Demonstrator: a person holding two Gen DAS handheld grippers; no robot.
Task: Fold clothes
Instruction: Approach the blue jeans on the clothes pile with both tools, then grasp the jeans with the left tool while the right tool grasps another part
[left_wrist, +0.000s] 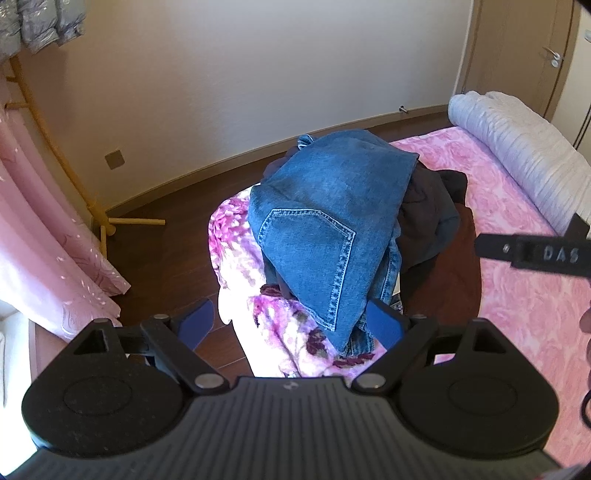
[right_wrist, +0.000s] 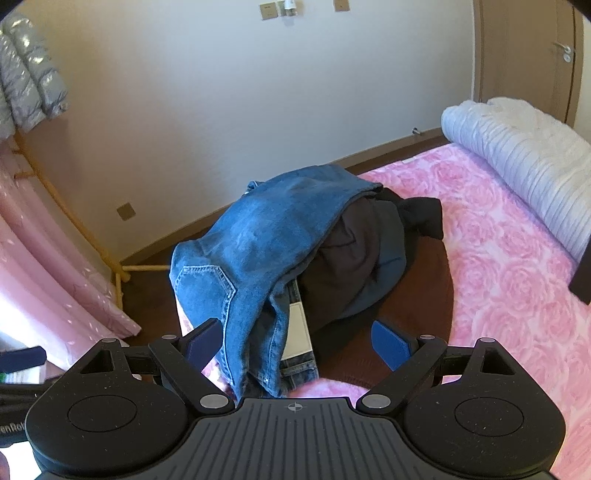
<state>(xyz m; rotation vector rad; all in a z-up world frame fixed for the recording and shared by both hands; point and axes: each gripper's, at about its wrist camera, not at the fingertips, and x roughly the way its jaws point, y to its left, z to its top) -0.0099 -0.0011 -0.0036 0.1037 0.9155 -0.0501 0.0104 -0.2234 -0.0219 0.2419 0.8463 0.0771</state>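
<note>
The blue jeans (right_wrist: 273, 240) drape over a heap of dark clothes (right_wrist: 354, 266) on the bed (right_wrist: 498, 266), long axis running 6 to 12 o'clock. Both claws are spread and empty; the right claw (right_wrist: 299, 343) straddles the near hem, while the left claw (left_wrist: 291, 321) hovers just short.

The left gripper (left_wrist: 291, 323) hangs with its 2 blue pads spread wide just before the blue jeans (left_wrist: 328, 225). Those jeans drape a heap on the pink rose bedspread (left_wrist: 517, 295); dark garments (left_wrist: 428, 218) lie right of them, a floral blanket (left_wrist: 280, 325) beneath.
</note>
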